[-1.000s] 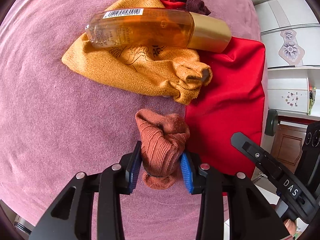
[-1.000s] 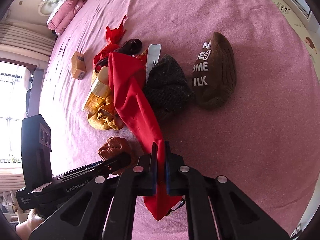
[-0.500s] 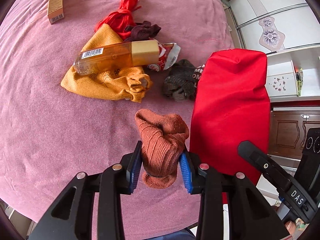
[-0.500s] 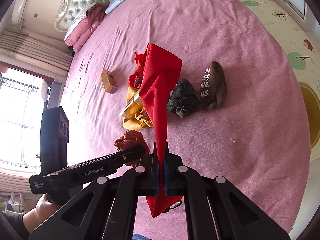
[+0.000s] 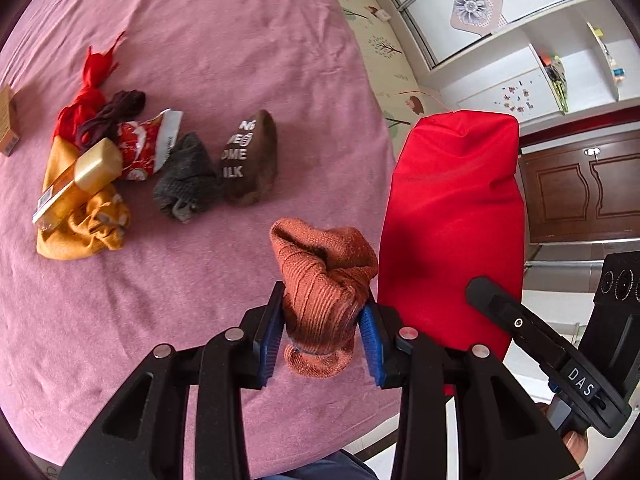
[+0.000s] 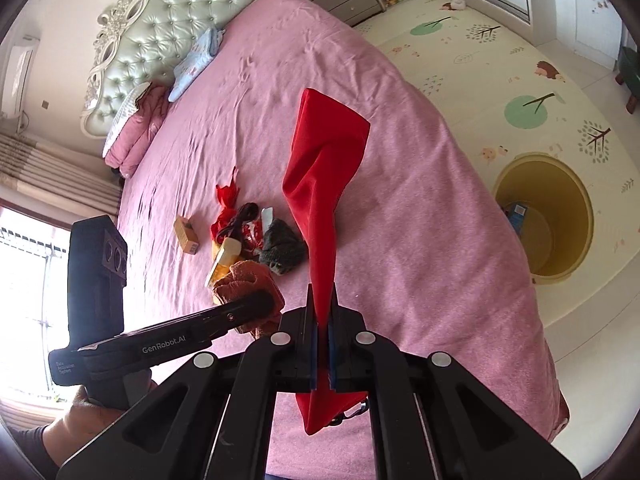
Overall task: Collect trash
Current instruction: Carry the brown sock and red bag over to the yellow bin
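- Left tongs (image 5: 322, 334) angle steeply down over the pink bed (image 5: 208, 40), blue pads clamped on one rust-orange knitted sock (image 5: 324, 284), which is lifted clear of the cover.
- In the right wrist view a hand (image 6: 80, 420) grips the left tool's handle at the lower left.
- Taking that sock as the landmark: far to its left lies the pile, with one small cardboard box (image 5: 6, 124) at the edge.
- Next, one mustard cloth (image 5: 80, 220) with one amber bottle (image 5: 76, 184) lying across it, gold cap up.
- Above those, one red scrap (image 5: 86, 92), one dark maroon rag (image 5: 116, 114) and one torn red-and-white wrapper (image 5: 150, 144).
- Closer to the sock's upper left, one grey knit piece (image 5: 184, 180) and one brown sock with white letters (image 5: 252, 160), side by side.
- Just right of the sock hangs one red cloth bag (image 5: 456, 220); the right tongs (image 6: 322, 344) point down too, shut tight on its fabric, and it dangles off the bed.
- Far right of it, on the patterned floor mat, stands one yellow bin (image 6: 548, 216), something blue inside.
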